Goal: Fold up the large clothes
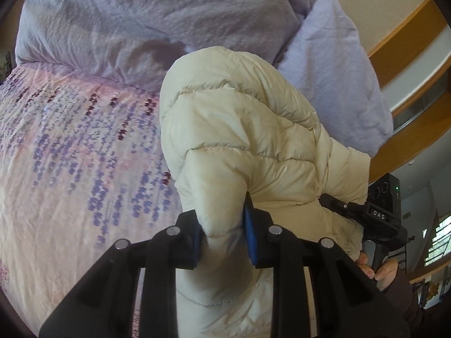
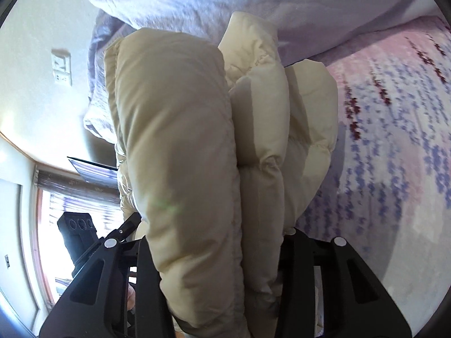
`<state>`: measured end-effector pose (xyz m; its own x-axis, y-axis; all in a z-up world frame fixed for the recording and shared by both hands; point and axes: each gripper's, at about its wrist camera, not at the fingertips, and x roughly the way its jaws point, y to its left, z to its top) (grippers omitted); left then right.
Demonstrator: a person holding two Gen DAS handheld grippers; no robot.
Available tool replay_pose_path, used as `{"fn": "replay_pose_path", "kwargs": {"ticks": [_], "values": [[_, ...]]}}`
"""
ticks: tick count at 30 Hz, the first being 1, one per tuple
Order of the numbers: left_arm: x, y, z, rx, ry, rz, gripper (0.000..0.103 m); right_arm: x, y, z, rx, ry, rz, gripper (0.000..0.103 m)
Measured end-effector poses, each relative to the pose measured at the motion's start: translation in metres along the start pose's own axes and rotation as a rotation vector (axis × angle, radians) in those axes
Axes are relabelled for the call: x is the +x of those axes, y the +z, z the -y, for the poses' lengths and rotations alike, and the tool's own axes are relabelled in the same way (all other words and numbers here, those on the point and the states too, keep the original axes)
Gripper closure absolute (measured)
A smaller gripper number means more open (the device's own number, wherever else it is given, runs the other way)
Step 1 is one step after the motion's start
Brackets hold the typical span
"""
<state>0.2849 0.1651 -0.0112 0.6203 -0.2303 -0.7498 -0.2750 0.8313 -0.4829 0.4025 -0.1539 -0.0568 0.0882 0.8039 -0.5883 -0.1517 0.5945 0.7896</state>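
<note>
Puffer jacket (image 2: 180, 146) hides right hand-held gripper (image 2: 214, 256) pads (blurry bedspread (image 2: 394, 140)).

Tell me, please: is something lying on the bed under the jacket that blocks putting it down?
Nothing visible does. Both the left gripper and the right gripper are shut on the jacket, and the bedspread beside it looks bare. The pillow lies farther back.

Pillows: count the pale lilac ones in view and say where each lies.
1. A pale lilac fabric pillow stands at the head of the bed, behind the cream quilted puffer jacket, beside the bunched lilac duvet. Others may be hidden behind the jacket.
</note>
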Motion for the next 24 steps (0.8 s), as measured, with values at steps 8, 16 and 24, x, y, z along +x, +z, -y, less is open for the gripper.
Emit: {"fn": "replay_pose_path", "kwargs": {"ticks": [8,16,24], "values": [[0.013,0.008,-0.009,0.009,0.081,-0.011,0.071,-0.008,0.006,-0.024,-0.019,-0.154,0.002,0.043],[0.014,0.027,-0.006,0.080,0.201,0.037,0.035,-0.070,0.012,-0.056,-0.136,-0.414,0.210,0.021],[0.015,0.030,0.033,0.177,0.273,0.176,0.021,-0.077,-0.001,-0.115,-0.305,-0.392,0.331,0.012]]}}
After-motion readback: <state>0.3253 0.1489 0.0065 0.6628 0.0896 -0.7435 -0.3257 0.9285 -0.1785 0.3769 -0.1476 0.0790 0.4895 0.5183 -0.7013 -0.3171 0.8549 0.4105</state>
